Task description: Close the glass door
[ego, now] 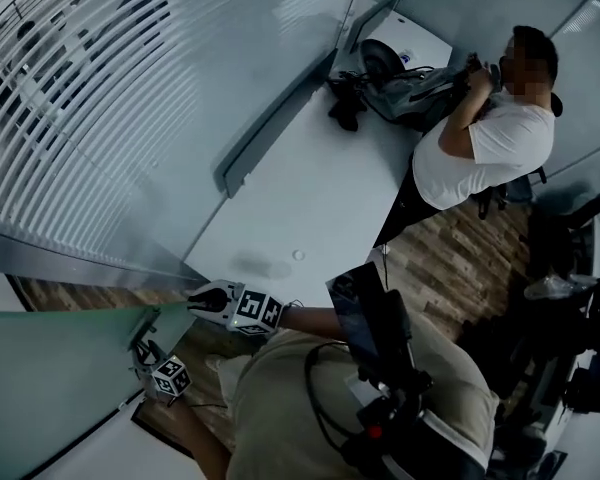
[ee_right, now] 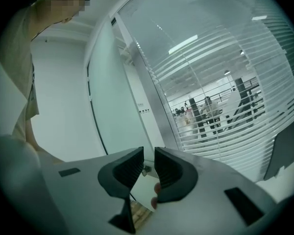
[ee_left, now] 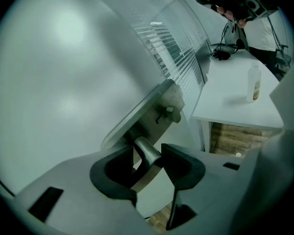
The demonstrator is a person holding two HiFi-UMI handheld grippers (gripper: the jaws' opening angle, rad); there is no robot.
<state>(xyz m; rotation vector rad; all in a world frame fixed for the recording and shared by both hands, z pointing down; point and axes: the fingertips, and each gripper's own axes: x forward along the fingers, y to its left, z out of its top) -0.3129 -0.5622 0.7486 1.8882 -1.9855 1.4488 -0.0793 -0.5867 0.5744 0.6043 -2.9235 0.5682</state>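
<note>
Left gripper view: my left gripper (ee_left: 149, 169) is clamped across the brushed-metal lever handle (ee_left: 146, 152), a pad on either side. I hold there because that lever is the only firm purchase on the tall frosted glass door (ee_left: 54, 82). It also sits close to the door's free edge, where I judge a pull or push will swing the panel most easily. Just above the lever on the door is the metal lock plate with its small thumb-turn (ee_left: 169, 112), which I keep clear of. My right gripper (ee_right: 148, 168) hangs just beside the door with a narrow gap between its jaws, holding nothing. Beyond the door is the white-striped glass wall (ee_right: 220, 82), and the door stands angled away from it, not yet closed.
</note>
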